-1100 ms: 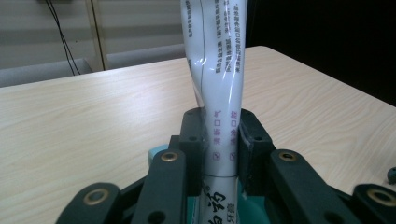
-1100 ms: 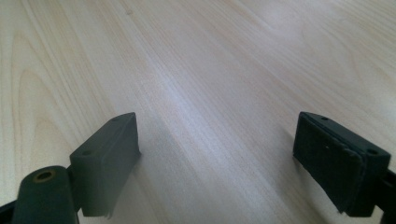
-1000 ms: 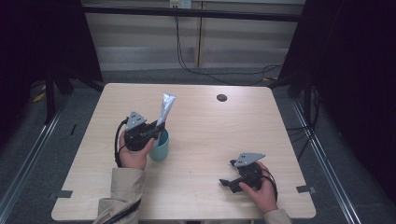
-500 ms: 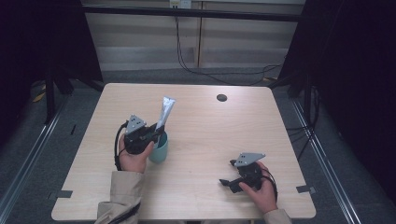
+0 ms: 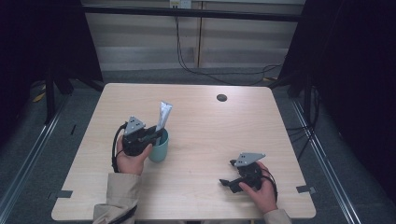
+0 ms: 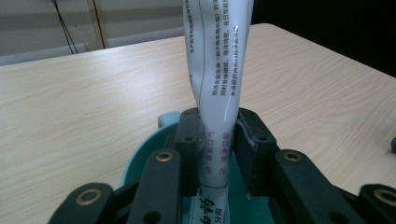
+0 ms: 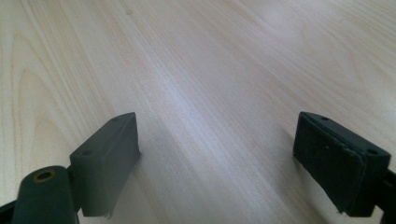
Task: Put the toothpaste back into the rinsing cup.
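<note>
Over the teal cup [image 5: 159, 148], left tongs [image 6: 218, 156] clamp a tube [image 6: 218, 70] printed in Chinese; right tongs [image 7: 217, 163] gape empty

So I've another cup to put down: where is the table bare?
Bare: the far half around the dark round hole, and the middle strip between the teal cup and the right gripper. Crowded: the left gripper, tube and cup.

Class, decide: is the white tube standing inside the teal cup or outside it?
Inside. The tube rises upright from the teal cup, its lower end within the rim, gripped by the left gripper.
</note>
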Tool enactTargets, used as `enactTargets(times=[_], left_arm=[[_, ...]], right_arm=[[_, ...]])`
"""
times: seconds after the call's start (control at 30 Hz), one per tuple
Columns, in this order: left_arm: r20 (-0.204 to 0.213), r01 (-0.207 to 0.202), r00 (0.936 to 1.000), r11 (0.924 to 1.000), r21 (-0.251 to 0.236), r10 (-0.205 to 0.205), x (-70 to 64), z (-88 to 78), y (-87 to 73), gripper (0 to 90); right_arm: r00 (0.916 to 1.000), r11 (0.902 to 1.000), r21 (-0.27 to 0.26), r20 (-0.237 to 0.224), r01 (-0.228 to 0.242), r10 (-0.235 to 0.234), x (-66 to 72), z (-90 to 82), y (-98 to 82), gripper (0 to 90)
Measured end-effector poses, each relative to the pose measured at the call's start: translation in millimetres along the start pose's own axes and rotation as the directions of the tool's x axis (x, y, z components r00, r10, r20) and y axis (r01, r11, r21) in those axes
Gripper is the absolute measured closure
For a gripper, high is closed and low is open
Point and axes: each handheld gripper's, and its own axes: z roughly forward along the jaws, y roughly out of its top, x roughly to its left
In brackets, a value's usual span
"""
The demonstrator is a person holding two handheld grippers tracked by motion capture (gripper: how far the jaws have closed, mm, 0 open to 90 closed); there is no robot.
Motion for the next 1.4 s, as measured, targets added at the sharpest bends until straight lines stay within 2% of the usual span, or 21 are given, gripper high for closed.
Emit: enactTargets(times=[0.1,0.47,0.57,0.83,1.4], left_arm=[[0.003,-0.013,0.9999,0.9999,0.011,0.013,-0.5,0.5,-2.3,72.1],[0.006,0.0,1.0,1.0,0.005,0.0,0.0,-2.4,-5.2,71.9],[0.007,-0.012,0.9999,0.9998,0.014,0.011,0.4,-3.8,-5.3,71.9],[0.016,0.005,0.9999,0.9999,0.016,-0.005,1.0,-5.0,-6.1,71.5],[0.029,-0.025,0.9993,0.9982,0.054,0.024,-0.1,-3.8,-2.6,65.7]], right_arm=[[1.0,1.0,0.0,0.0,-0.001,0.001,0.0,0.0,0.0,13.8],[1.0,1.0,0.0,0.0,0.0,0.0,0.0,0.0,0.0,13.7],[1.0,1.0,0.0,0.0,0.0,0.0,0.0,0.0,0.0,13.7],[1.0,1.0,0.0,0.0,0.0,0.0,0.0,0.0,0.0,13.7],[1.0,1.0,0.0,-0.001,0.0,0.0,0.0,0.3,0.2,13.7]])
